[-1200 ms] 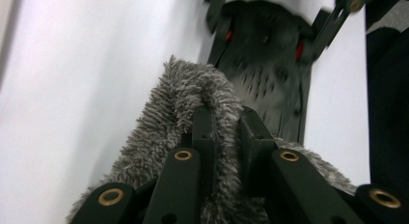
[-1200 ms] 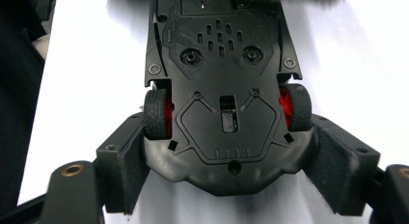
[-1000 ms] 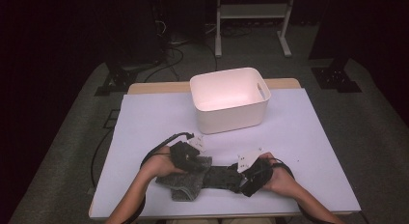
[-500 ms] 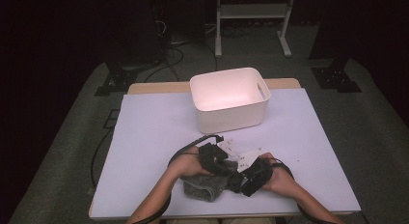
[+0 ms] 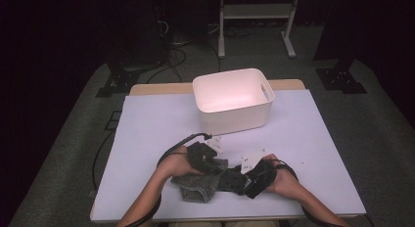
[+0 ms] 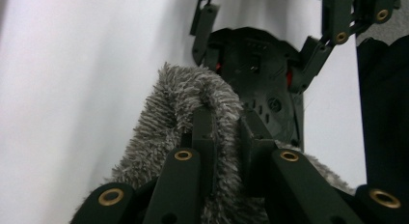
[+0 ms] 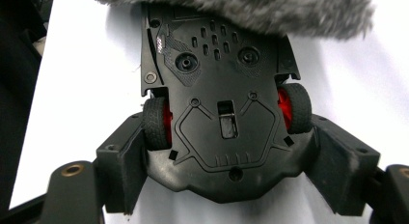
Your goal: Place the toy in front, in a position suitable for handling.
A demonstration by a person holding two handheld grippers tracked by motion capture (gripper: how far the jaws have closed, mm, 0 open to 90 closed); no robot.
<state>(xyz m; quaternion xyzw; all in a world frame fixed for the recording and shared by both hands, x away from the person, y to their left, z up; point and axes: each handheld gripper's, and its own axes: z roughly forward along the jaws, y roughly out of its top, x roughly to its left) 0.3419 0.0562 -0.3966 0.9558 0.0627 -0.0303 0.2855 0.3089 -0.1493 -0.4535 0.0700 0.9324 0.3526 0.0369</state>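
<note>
Left tongs (image 6: 224, 137) pinch the grey fuzzy cloth (image 6: 178, 113). Right tongs (image 7: 226, 161) clamp the black toy car (image 7: 219, 108), underside up, low over the tabletop (image 5: 156, 124).

White bin (image 5: 233, 101) beyond, open table (image 5: 147, 134) around

Toy car (image 7: 219, 113): black, belly-up, red-hubbed wheels showing, lifted just above table near front edge. Grey fluffy cloth (image 5: 200, 184): bunched, draped over car's far end, rest lying on table.
</note>
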